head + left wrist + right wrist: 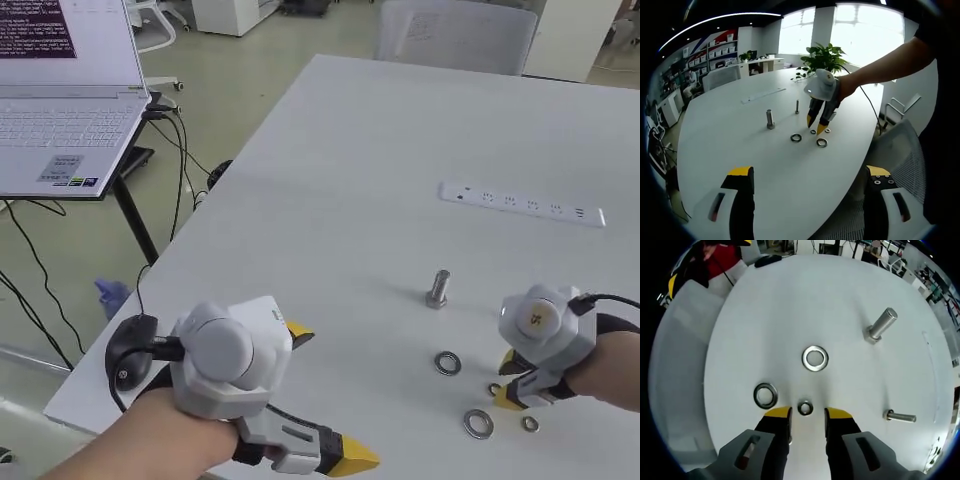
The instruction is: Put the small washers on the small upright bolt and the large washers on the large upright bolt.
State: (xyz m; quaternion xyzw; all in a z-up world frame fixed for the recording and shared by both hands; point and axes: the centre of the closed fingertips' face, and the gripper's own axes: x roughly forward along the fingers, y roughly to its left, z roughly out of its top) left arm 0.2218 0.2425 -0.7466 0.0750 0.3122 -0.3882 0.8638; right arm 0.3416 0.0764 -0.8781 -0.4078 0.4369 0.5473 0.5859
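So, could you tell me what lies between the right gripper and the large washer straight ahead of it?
In the right gripper view, a small washer lies flat just ahead of the right gripper; otherwise bare table.

Bright, even daylight from windows (860,30); soft shadows on white tabletop (360,180); fisheye edges warped, slight blur.

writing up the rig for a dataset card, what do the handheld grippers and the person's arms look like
Both the left gripper and right gripper have rounded white-grey housings, dark jaws with yellow tips and a black cable. The right one's round top cap bears an orange mark. Forearms are bare; a dark short sleeve shows higher up.
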